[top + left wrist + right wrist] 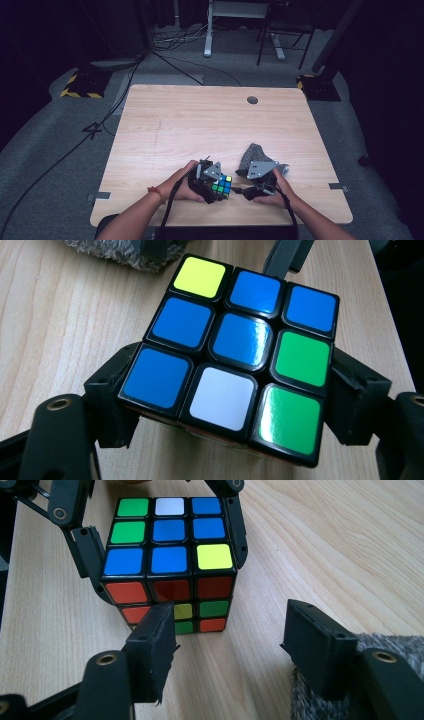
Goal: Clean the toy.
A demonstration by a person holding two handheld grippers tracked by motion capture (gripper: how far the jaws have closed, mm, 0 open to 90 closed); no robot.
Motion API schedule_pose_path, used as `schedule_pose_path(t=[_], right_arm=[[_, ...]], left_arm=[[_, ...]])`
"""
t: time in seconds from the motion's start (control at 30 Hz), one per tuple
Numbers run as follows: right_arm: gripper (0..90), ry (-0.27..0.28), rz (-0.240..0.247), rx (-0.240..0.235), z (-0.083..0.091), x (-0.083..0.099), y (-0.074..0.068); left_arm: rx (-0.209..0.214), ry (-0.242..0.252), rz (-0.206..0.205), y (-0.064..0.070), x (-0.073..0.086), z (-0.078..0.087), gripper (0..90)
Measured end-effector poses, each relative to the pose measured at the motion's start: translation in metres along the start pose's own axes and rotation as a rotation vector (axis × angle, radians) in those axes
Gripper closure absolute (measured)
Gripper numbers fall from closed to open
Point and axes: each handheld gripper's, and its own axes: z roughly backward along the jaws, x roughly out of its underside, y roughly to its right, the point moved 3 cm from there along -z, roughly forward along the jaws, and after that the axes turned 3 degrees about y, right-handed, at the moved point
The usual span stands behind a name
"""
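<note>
Hidden or cut off: the underside of the puzzle cube (235, 357) and its far faces cannot be seen; in the left gripper view its lower layers drop out of sight behind the top face, and the left gripper (235, 405) shows little more than its two black jaws at the cube's sides.
Hard to make out: in the high view the cube (221, 185) is small and partly covered by the grey plate of the left gripper (212, 186); the sticker pattern there is not readable.
Grey cloth: a fuzzy grey cloth (255, 155) lies beyond the right gripper (245, 191); only a strip of it shows at the top edge of the left gripper view (120, 251) and a corner at the lower right of the right gripper view (320, 700).
Cube place: near the front edge of the wooden table (200, 120), between the person's two hands, resting on the wood.
Cube facing: it has no long axis; it sits flat, mostly blue face (170, 532) up, with the red-topped side face turned toward the right gripper.
Left gripper state: clamped on the cube, one jaw pressed to each of two opposite sides.
Right gripper state: jaws (225, 645) spread wide, holding nothing, aimed at the cube from just beside it; one jaw overlaps the cube's lower corner in that view, and contact cannot be told.
</note>
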Motion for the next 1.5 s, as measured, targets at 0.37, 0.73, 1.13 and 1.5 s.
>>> schedule_pose_path(t=[0.37, 0.73, 1.13, 1.5], right_arm=[[38.0, 0.031, -0.002, 0.021, -0.001, -0.005, 0.000], [38.7, 0.072, 0.028, 0.009, -0.009, -0.025, -0.005], [39.6, 0.098, 0.038, 0.008, -0.010, -0.042, -0.004], [40.9, 0.096, 0.055, -0.003, -0.014, -0.050, -0.008]], left_arm=[[0.009, -0.016, -0.001, -0.003, 0.006, 0.006, 25.8], [0.051, -0.050, 0.023, -0.007, 0.017, 0.014, 26.4], [0.041, -0.027, 0.037, -0.007, 0.014, 0.005, 24.3], [0.043, 0.036, 0.006, -0.002, 0.003, 0.005, 29.4]])
